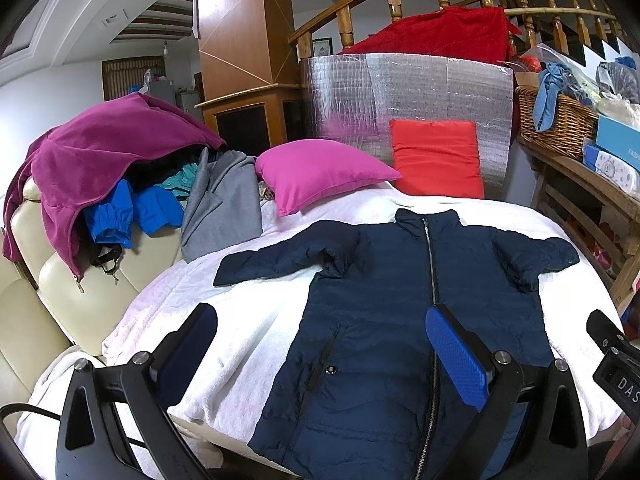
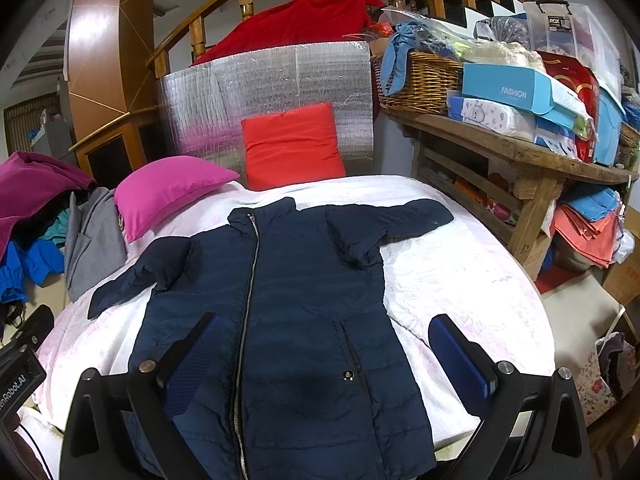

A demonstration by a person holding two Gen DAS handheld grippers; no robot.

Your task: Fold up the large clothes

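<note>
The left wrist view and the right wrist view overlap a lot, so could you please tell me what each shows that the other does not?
Only the left wrist view shows the cream padded leather sofa and the whole heap under the draped magenta fleece garment.

Only the right wrist view shows the clear plastic storage box, the stacked coral and blue folded cloths under the wooden bench, and the floral bag on the floor.

Both show the navy zipped puffer jacket spread flat on the white blanket, the pink cushion, the red cushion, and open grippers.

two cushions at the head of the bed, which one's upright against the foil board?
The red cushion. It stands upright, leaning on the silver foil board. The pink cushion lies tilted on the white bedcover, beside the clothes pile, nearer the navy jacket's collar.
</note>
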